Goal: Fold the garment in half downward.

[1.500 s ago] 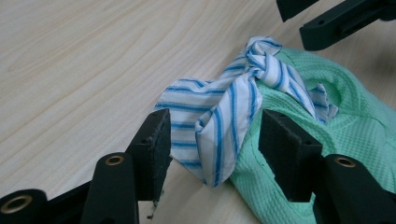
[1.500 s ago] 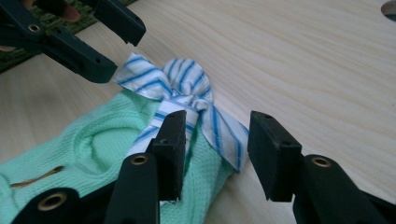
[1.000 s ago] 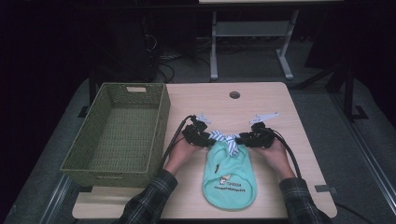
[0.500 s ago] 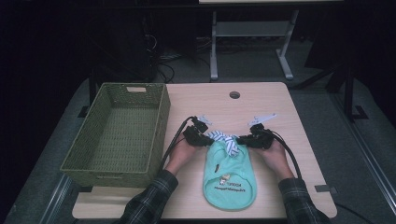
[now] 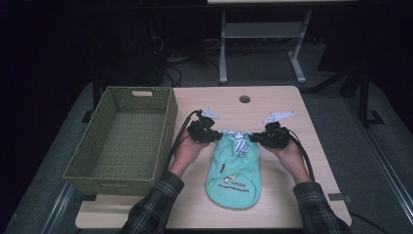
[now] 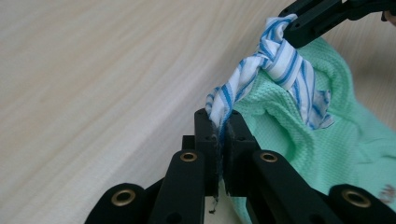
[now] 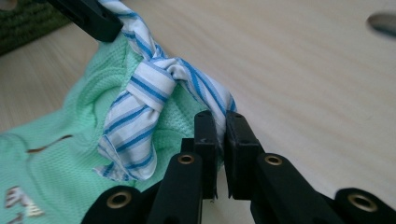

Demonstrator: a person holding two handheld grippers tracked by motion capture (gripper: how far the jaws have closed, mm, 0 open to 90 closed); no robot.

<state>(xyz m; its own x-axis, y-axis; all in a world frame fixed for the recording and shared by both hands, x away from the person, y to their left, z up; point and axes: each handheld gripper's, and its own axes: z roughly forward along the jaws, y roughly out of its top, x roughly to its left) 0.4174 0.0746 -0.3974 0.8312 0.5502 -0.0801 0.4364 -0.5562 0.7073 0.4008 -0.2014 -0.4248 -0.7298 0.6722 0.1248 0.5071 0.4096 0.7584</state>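
Both grippers, the left gripper (image 5: 210, 138) and right gripper (image 5: 258, 138), are clamped on the striped collar (image 5: 238, 140) of a mint-green garment (image 5: 234, 173) at centre frame, beside the wicker basket (image 5: 122, 141) at left; an even, level lift should keep it from twisting.

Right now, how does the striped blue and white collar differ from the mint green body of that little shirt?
The striped collar is smooth white cloth with blue stripes; the mint green body is plain textured knit with a printed logo. The collar is twisted and knotted, while the body lies spread flat on the table. The left claw and right claw pinch the collar's ends; the body hangs free of both. Both belong to one garment.
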